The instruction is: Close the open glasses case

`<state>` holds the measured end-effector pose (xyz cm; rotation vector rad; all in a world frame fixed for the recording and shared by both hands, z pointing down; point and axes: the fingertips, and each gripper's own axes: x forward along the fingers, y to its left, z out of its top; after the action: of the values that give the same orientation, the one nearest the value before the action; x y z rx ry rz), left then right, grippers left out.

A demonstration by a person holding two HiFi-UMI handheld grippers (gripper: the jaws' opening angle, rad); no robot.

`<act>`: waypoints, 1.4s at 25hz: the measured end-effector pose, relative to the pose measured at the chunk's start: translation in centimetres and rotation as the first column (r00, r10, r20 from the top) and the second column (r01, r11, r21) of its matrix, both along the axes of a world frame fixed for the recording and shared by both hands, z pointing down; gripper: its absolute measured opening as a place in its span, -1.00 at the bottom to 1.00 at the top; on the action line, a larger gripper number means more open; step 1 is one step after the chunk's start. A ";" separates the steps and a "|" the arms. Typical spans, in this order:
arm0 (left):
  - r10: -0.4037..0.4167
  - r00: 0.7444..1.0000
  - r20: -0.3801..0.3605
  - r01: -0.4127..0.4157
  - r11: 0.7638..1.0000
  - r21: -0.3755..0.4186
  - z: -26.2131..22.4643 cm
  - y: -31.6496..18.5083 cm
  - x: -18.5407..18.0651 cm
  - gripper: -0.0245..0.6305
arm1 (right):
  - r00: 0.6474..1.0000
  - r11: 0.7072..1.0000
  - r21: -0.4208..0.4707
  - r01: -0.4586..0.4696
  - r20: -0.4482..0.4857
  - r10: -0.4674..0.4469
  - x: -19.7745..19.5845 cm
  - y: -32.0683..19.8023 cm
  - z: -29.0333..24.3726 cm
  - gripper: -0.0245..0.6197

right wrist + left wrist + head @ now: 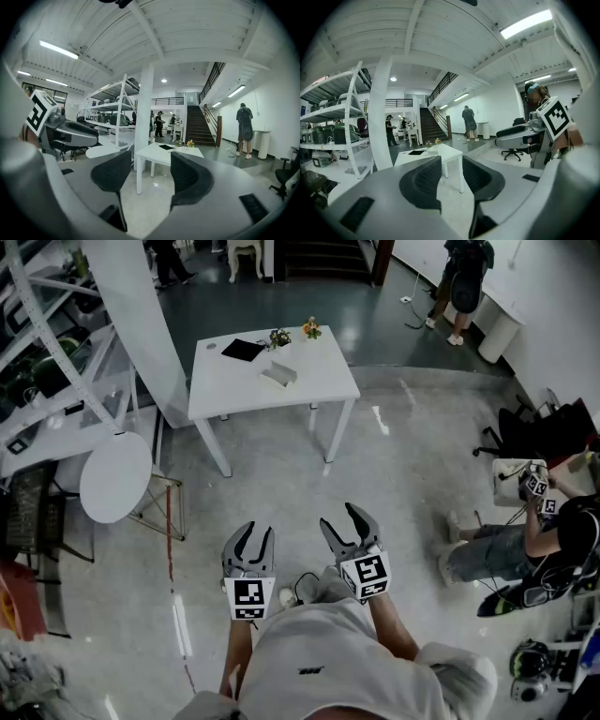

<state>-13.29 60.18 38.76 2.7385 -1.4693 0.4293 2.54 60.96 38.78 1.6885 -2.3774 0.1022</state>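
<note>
A white table [234,390] stands a few steps ahead on the floor. On it lies a pale open case [278,374], apparently the glasses case, near the table's middle. A flat black item [244,350] and two small flower pots [279,337] sit behind it. My left gripper [253,538] and right gripper [345,521] are held side by side in front of my body, far short of the table. Both are open and hold nothing. The table [440,153] shows between the left gripper's [451,161] jaws. It also shows as the table [161,154] between the right gripper's [151,161] jaws.
A white pillar [131,324] and metal shelving [47,352] stand left of the table. A round white tabletop [114,476] leans by the shelves. A person sits at the right [525,540], and another stands at the far right [466,282]. A staircase rises behind.
</note>
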 end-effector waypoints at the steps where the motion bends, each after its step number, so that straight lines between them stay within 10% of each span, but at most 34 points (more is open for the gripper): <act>1: 0.001 1.000 -0.001 -0.001 1.000 0.002 0.1 0.0 -0.2 -0.46 | 1.000 1.000 0.002 -0.001 0.009 0.001 -0.3 0.1 0.1 -0.10; 35: 0.019 0.999 0.032 -0.018 1.000 -0.014 1.1 -18.6 2.5 -0.46 | 0.999 0.999 -0.032 0.024 0.050 -0.023 1.0 -18.9 1.3 -0.10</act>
<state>-10.83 41.58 39.85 2.7495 -1.4431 0.4843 3.53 42.07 40.12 1.6616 -2.4169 0.1792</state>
